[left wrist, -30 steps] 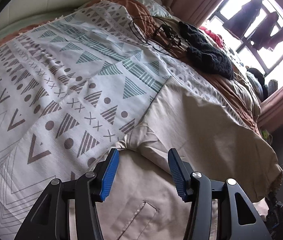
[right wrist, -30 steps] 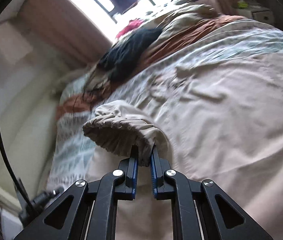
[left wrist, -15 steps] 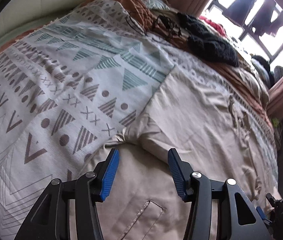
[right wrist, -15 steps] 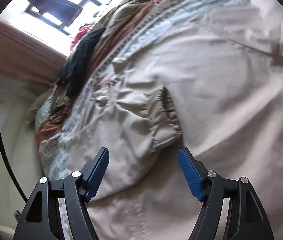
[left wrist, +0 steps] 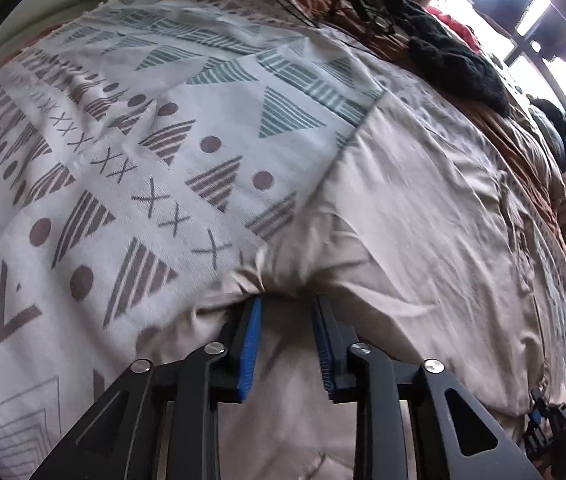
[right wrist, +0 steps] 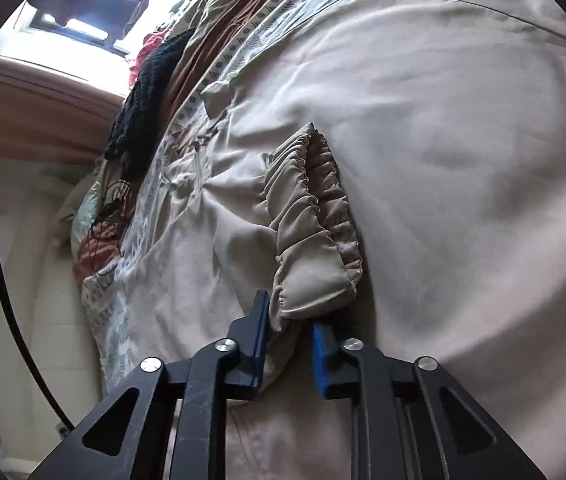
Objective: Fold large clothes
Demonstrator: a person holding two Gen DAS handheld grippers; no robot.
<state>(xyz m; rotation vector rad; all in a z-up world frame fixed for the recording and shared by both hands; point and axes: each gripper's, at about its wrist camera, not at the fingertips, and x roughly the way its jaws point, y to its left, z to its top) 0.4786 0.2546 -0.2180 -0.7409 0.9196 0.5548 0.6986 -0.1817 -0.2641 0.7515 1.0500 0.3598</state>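
Patterned bedspread (left wrist: pixel 131 152): covers bed. Beige jacket (left wrist: pixel 423 240): spread flat on its right part. Black knit garment (left wrist: pixel 455 64): far side, by window (right wrist: pixel 95 12). Gathered cuff (right wrist: pixel 315 216): folded onto jacket. Left gripper (left wrist: pixel 287 320): jaws apart, at bunched edge. Right gripper (right wrist: pixel 289 332): jaws apart, cuff hem between.

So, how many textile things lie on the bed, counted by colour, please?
Beige: 1, the jacket
Black: 1, the knitted garment
Red: 1, a cloth by the window
Patterned white: 1, the bedspread
Rust brown: 1, the blanket
Total: 5
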